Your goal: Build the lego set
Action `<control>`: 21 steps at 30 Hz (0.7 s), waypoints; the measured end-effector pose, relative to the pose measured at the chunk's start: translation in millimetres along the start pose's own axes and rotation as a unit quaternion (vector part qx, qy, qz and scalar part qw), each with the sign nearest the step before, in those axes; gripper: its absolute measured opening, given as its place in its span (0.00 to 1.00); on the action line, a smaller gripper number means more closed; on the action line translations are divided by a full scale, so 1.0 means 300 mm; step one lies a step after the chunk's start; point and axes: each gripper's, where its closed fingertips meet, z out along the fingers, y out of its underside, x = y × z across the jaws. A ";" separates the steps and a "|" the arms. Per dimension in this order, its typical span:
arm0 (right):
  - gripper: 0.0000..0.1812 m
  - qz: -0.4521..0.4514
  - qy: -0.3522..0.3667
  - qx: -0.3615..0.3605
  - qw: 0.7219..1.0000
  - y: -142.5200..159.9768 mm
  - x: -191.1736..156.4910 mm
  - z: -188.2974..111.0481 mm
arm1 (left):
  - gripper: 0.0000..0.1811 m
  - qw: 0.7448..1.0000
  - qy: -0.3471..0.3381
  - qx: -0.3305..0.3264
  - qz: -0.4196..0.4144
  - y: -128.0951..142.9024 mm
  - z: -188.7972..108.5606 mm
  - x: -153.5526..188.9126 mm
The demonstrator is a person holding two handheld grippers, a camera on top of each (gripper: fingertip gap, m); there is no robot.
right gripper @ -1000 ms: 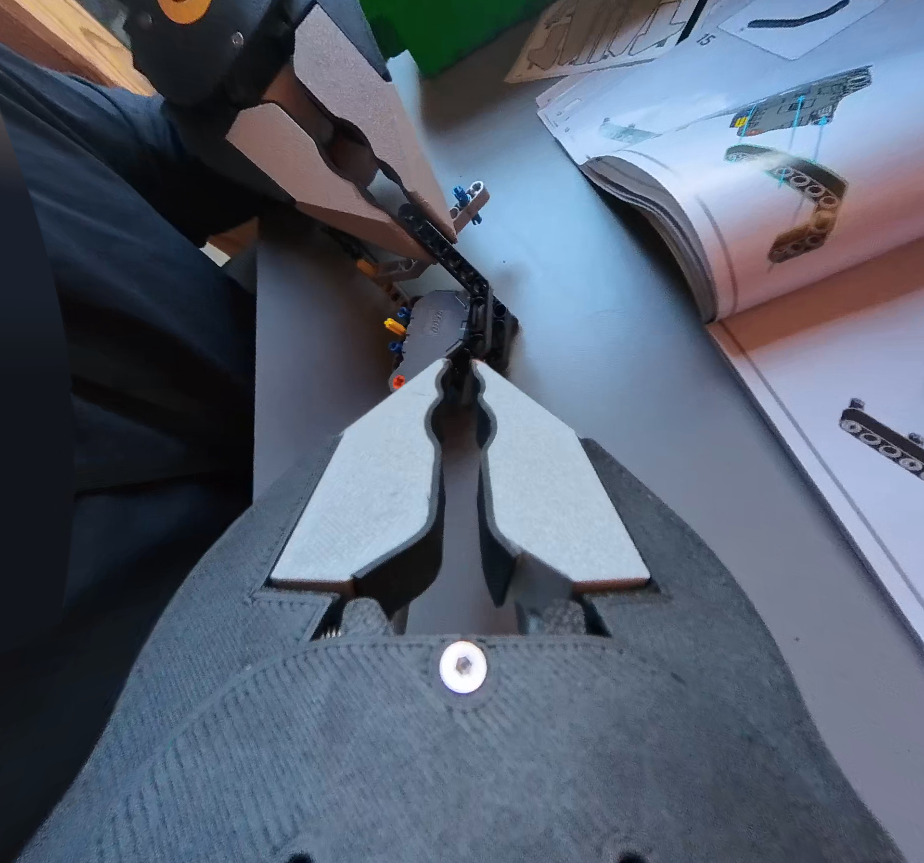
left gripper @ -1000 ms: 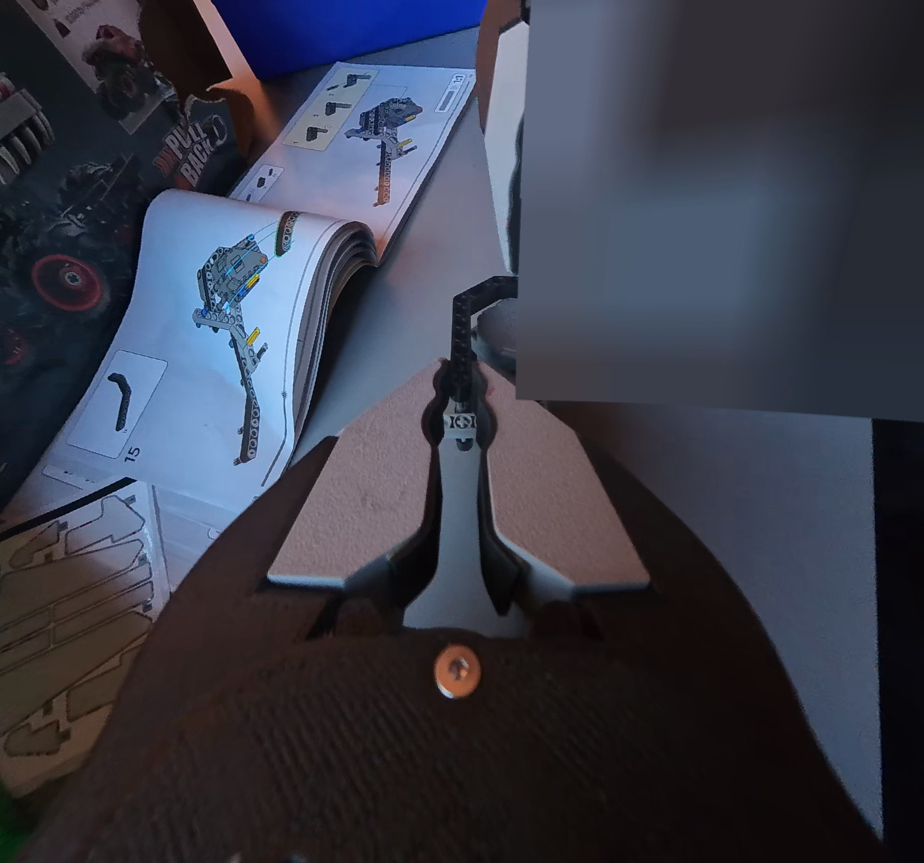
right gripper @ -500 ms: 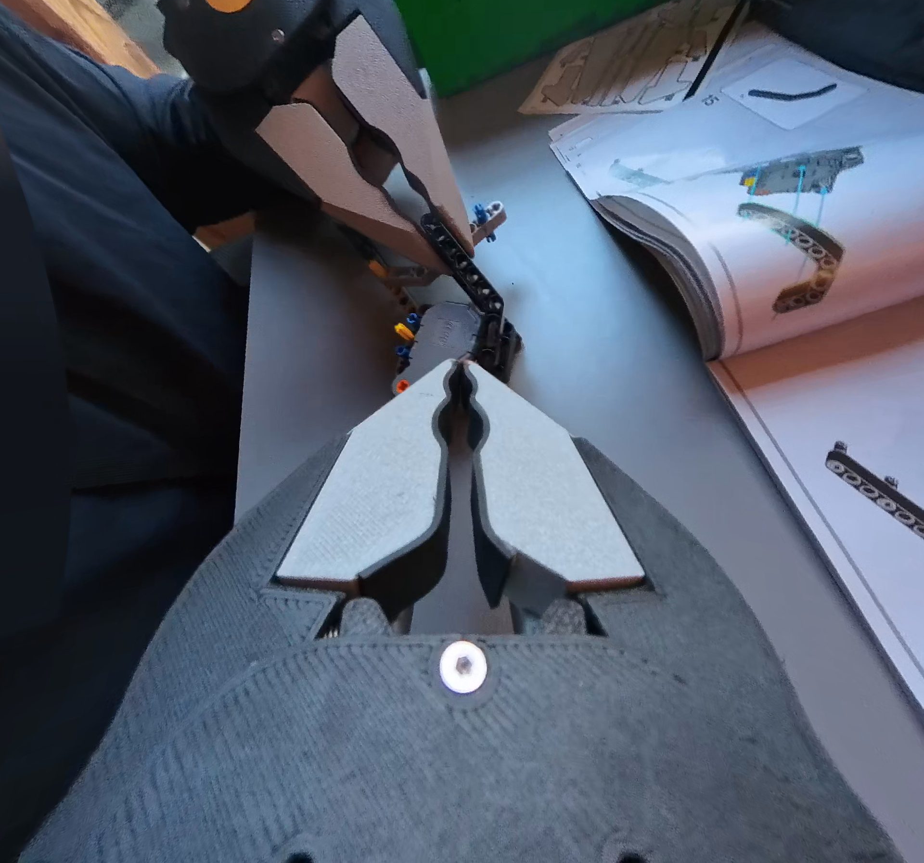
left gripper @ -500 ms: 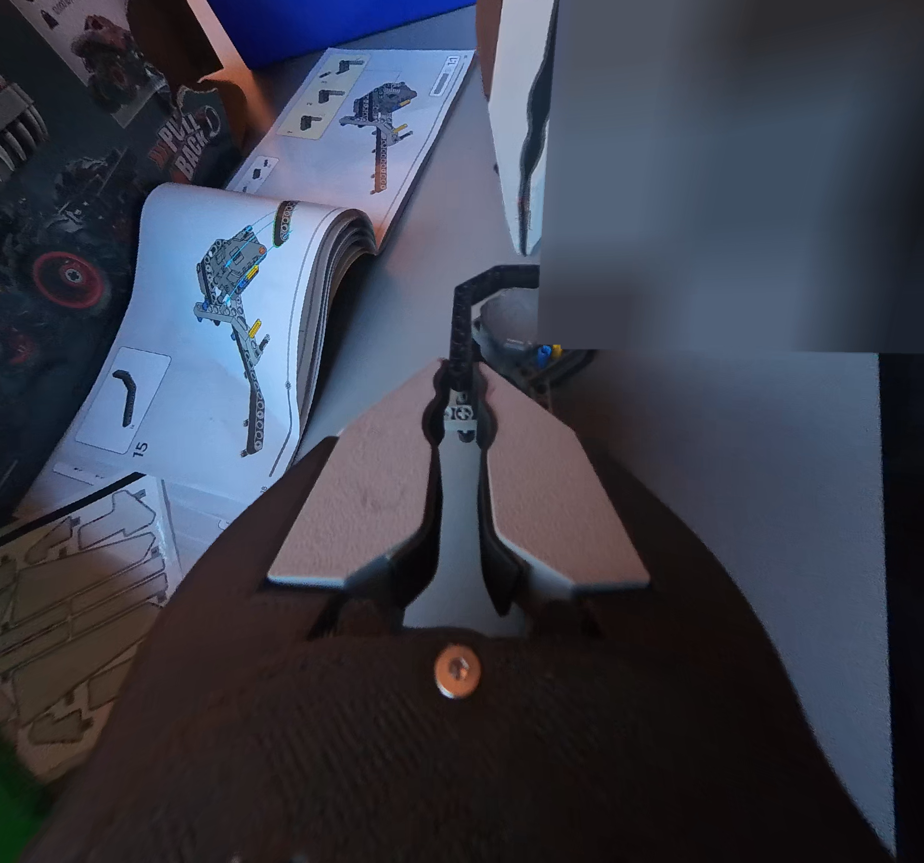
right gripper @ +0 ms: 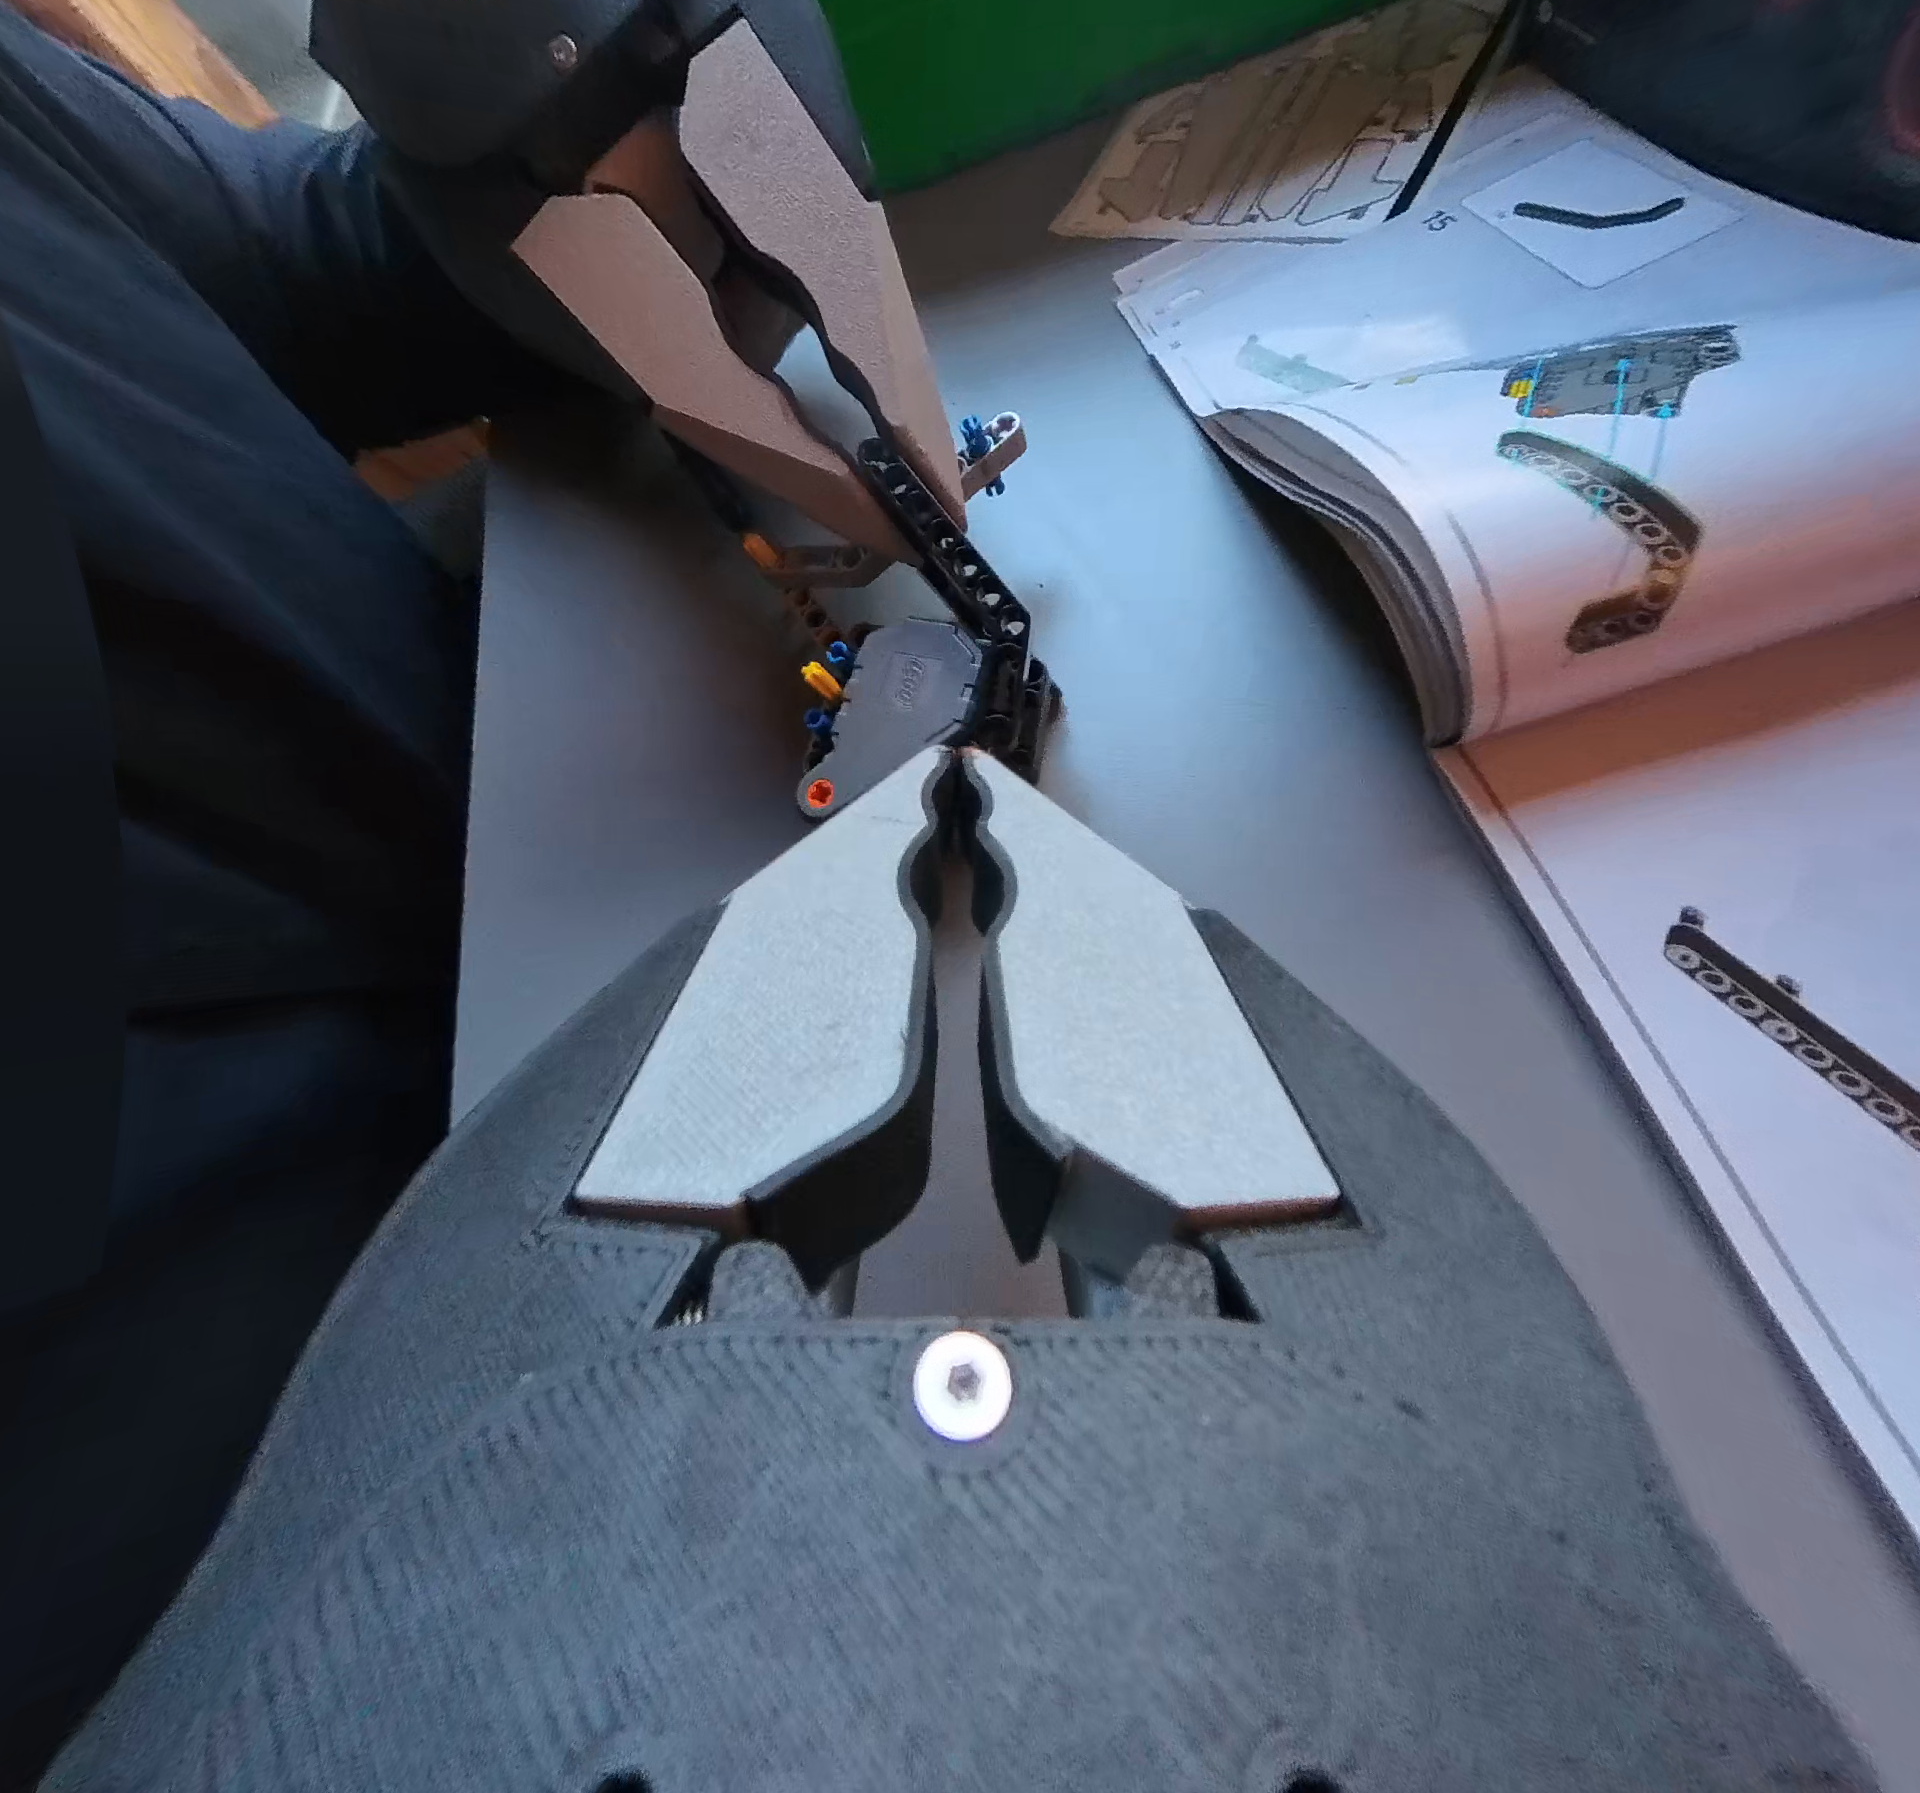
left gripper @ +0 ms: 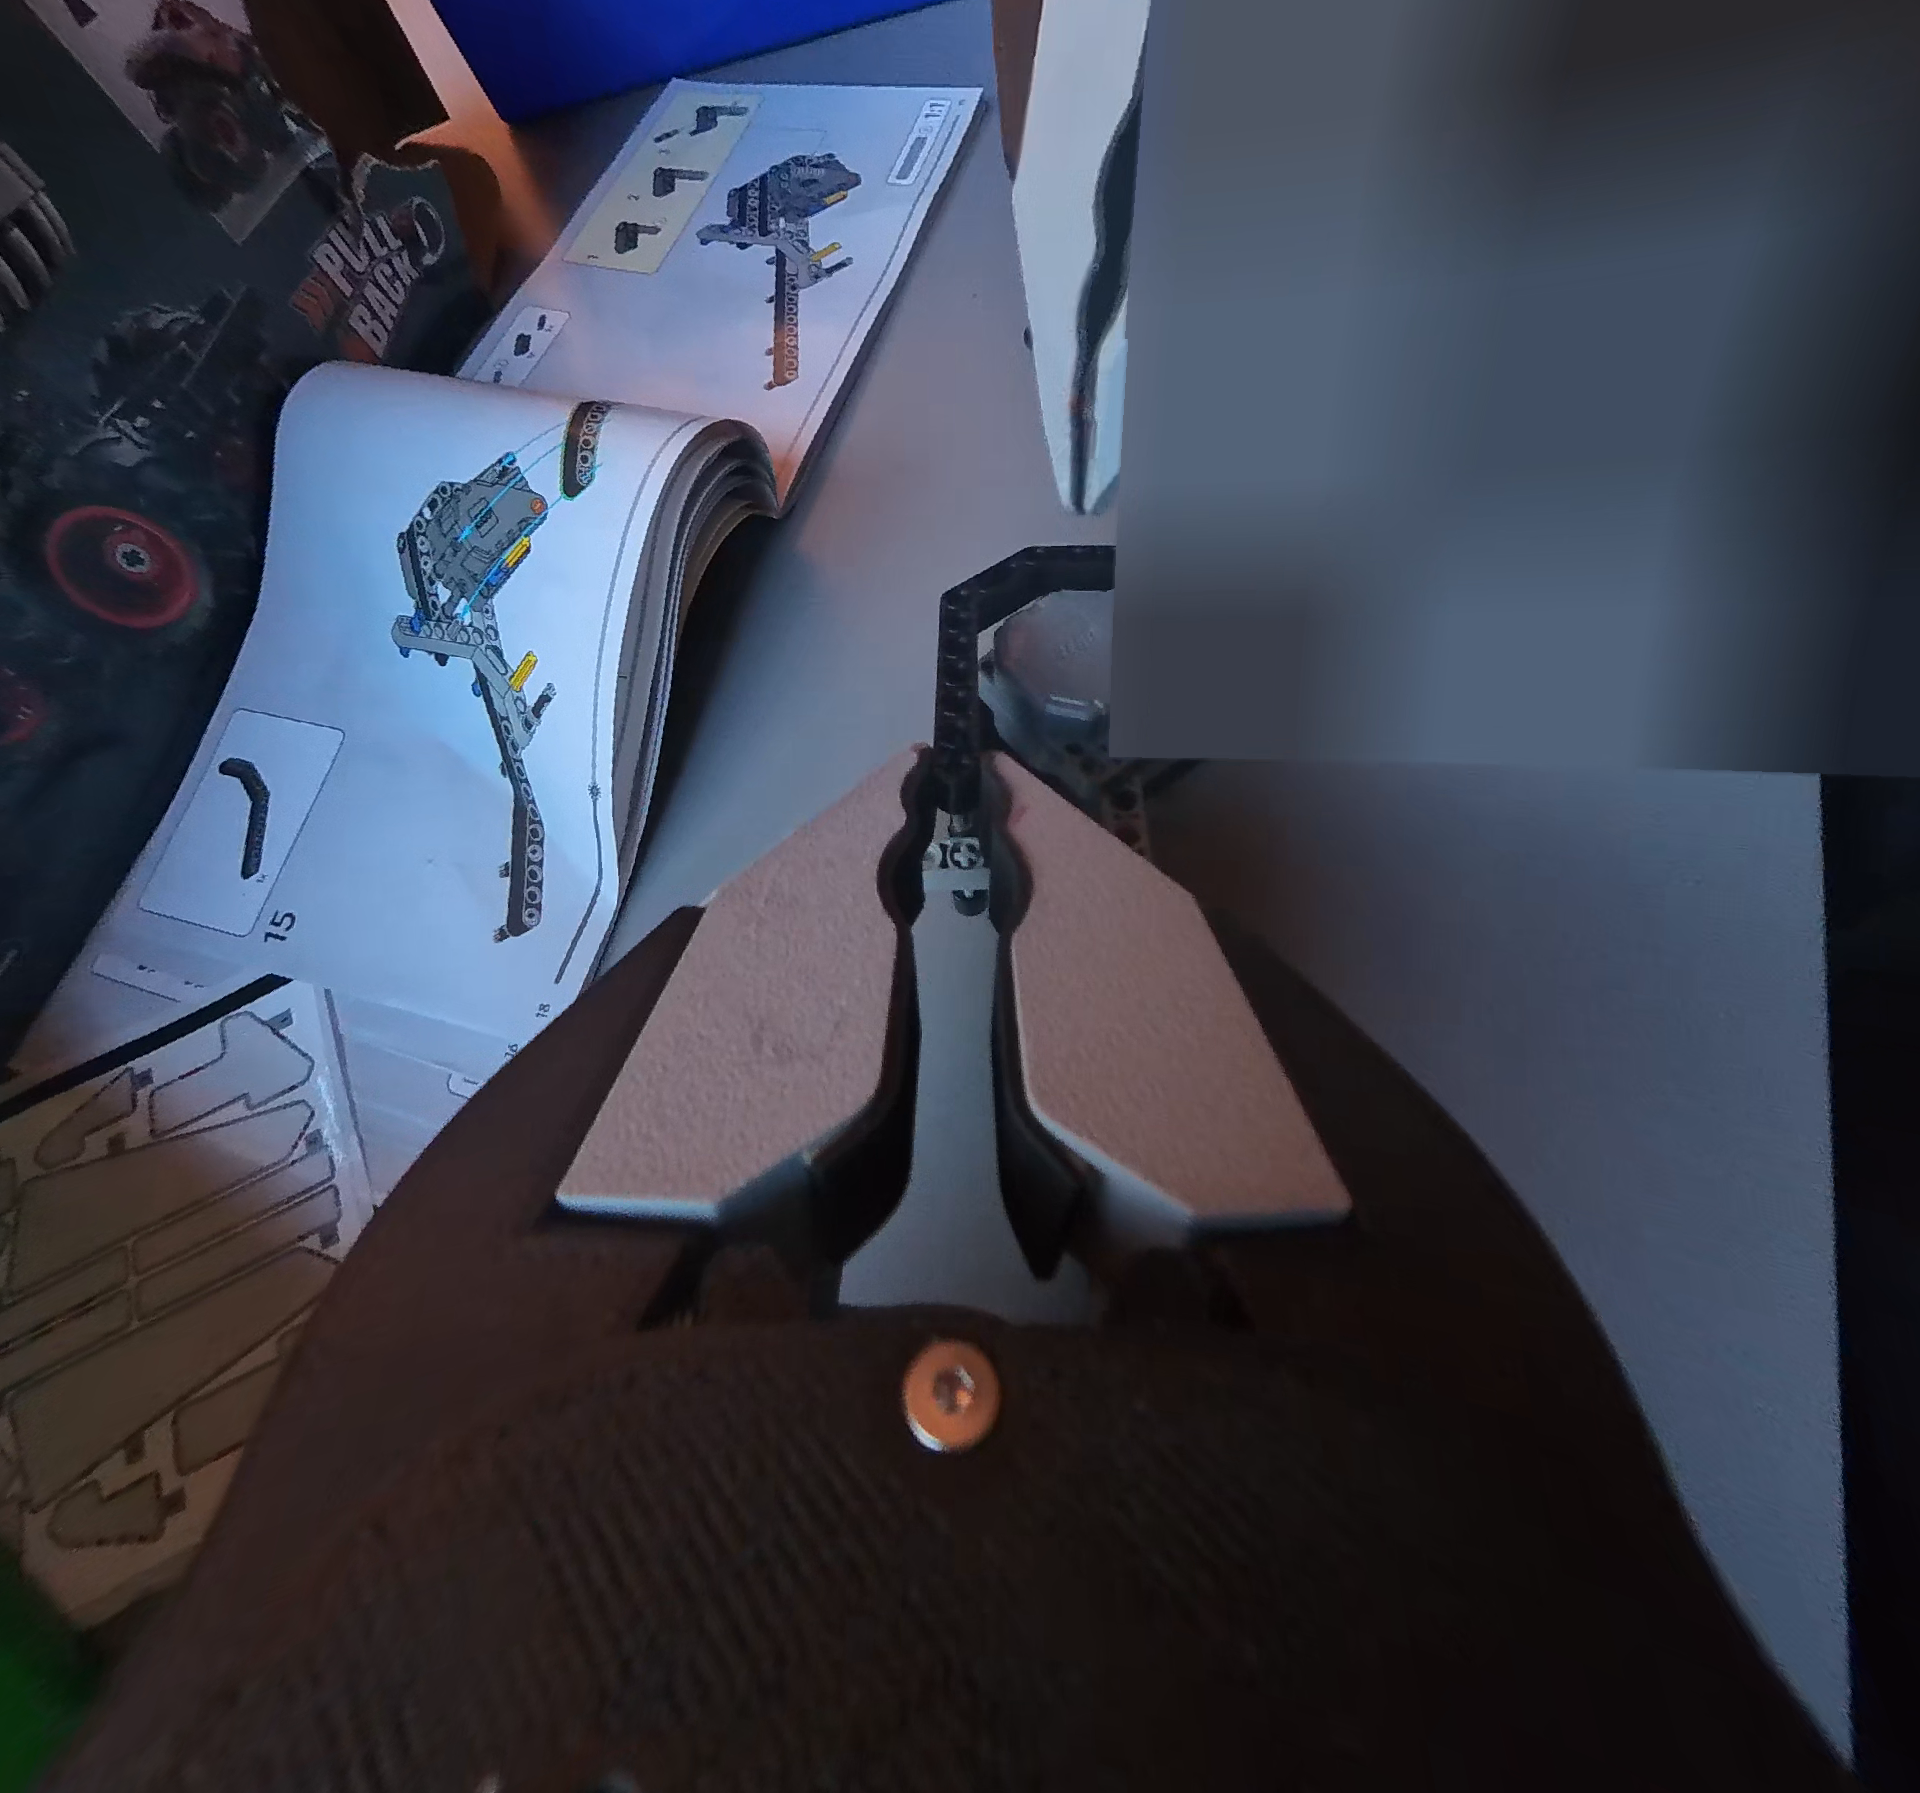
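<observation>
Left tongs (left gripper: 958, 787) pinch the black bent beam (left gripper: 961, 673) over the grey bench (left gripper: 852, 538), open instruction booklet (left gripper: 436, 683) lying just alongside.

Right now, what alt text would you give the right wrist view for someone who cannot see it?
The right hand-held gripper, tips shut and empty, points at a small grey lego assembly on a grey table. The left hand-held gripper clamps the black angled beam on that assembly. An open instruction booklet lies to the right.
</observation>
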 end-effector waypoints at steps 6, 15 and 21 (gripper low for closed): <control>0.00 -0.001 0.031 -0.009 0.999 0.011 0.032 -0.008 | 0.02 1.000 0.007 -0.001 0.000 0.006 0.001 -0.001; 0.00 0.046 -0.002 0.022 0.999 0.014 0.037 -0.026 | 0.02 1.000 0.015 -0.004 -0.003 0.013 0.002 -0.007; 0.00 0.052 -0.019 0.019 0.998 0.020 0.020 -0.005 | 0.02 0.999 0.024 -0.005 -0.027 0.014 0.009 -0.019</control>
